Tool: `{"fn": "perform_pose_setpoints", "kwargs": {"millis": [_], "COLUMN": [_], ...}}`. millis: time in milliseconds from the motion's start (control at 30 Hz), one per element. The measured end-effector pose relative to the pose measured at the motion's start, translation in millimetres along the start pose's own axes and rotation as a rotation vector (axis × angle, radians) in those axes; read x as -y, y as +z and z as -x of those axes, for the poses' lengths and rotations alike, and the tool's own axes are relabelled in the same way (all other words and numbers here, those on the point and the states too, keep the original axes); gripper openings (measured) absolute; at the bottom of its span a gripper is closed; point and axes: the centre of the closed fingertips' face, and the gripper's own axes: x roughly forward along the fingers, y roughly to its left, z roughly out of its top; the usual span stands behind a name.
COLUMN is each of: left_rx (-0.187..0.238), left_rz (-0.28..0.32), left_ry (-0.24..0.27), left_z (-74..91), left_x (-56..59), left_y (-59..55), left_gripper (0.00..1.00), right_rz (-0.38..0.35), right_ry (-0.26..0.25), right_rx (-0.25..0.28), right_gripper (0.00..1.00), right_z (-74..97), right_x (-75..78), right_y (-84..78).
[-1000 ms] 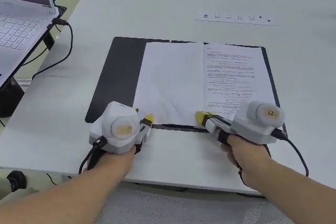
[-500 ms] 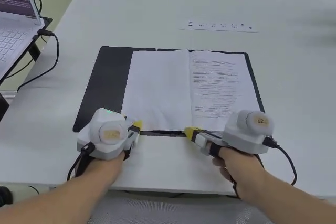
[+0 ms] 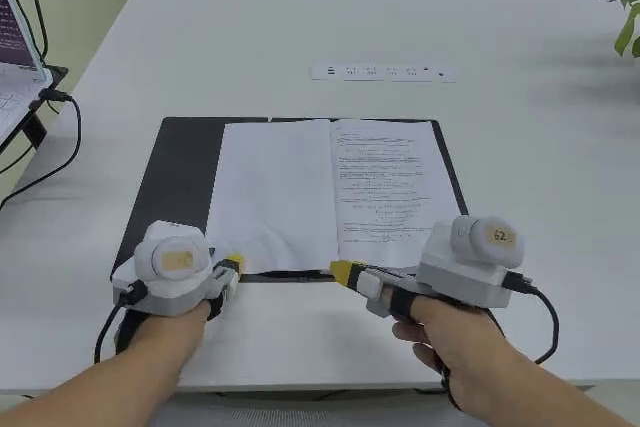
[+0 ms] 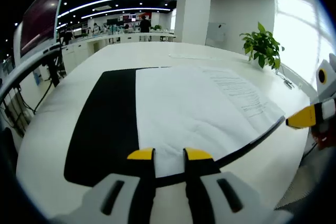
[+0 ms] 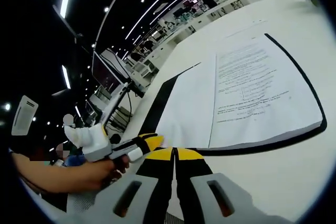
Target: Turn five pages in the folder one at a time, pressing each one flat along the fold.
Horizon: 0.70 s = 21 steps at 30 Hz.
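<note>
- The folder (image 3: 180,187) lies open and flat on the white bench (image 3: 300,17), its black cover bare on the left side.
- A blank white page (image 3: 275,197) lies on the left of the fold and a printed page (image 3: 385,182) on the right; the blank one looks slightly rumpled near its lower edge.
- The left claw (image 3: 230,269) sits at the folder's near edge, its yellow tips at the lower left corner of the blank page. In the left gripper view its jaws stand a little apart, released, with the paper's edge showing beyond the gap; whether the tips touch the paper I cannot tell.
- The right claw (image 3: 343,272) points in at the near edge by the bottom of the fold. In the right gripper view its two yellow tips are clenched together with nothing between them.
- The two claws face each other along the folder's near edge, apart, each held in one hand of the person.
- A white power strip (image 3: 385,72) lies on the bench beyond the folder, well apart from it.
- At the far left stands a laptop (image 3: 12,37) with a black cable (image 3: 50,147) trailing down past the bench's edge.
- Leaves of a green plant (image 3: 625,17) show at the far right.
</note>
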Motion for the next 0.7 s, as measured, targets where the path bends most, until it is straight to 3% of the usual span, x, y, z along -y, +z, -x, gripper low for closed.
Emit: {"fn": "perform_pose_setpoints", "kwargs": {"millis": [67, 100, 200, 300, 367, 467, 567, 633, 700], "left_rx": [-0.052, -0.061, 0.034, 0.023, 0.036, 0.074, 0.116, 0.131, 0.136], "left_rz": [0.079, 0.092, 0.056, 0.069, 0.073, 0.08, 0.076, 0.065, 0.063], "left_ry": [-0.005, -0.018, -0.063, -0.086, -0.094, -0.115, -0.126, -0.121, -0.119], "left_z": [1.6, 2.8, 11.7, 24.7, 34.5, 50.5, 65.6, 76.2, 86.5], "left_x": [-0.7, 0.9, 10.6, 19.3, 23.9, 32.3, 35.9, 34.9, 35.0], "left_y": [-1.8, -0.3, 26.5, 36.9, 46.2, 60.8, 72.8, 77.7, 80.0], "left_gripper": [0.13, 0.12, 0.14, 0.18, 0.28, 0.45, 0.52, 0.58, 0.61], "right_rz": [-0.041, -0.045, -0.063, -0.122, -0.12, -0.115, -0.1, -0.093, -0.049], "right_ry": [-0.018, -0.02, -0.044, -0.072, -0.115, -0.14, -0.156, -0.168, -0.209], "right_rx": [0.031, 0.044, 0.094, 0.106, 0.171, 0.208, 0.244, 0.243, 0.223], "right_gripper": [0.0, 0.0, 0.0, 0.0, 0.0, 0.01, 0.17, 0.29, 0.34], "right_z": [10.7, 14.8, 31.1, 43.2, 54.4, 69.3, 80.9, 87.9, 95.0], "right_x": [0.3, 0.9, 5.9, 13.1, 21.3, 26.2, 30.2, 34.9, 43.2], "right_y": [9.9, 14.6, 32.9, 43.3, 58.4, 71.2, 82.1, 84.8, 82.3]}}
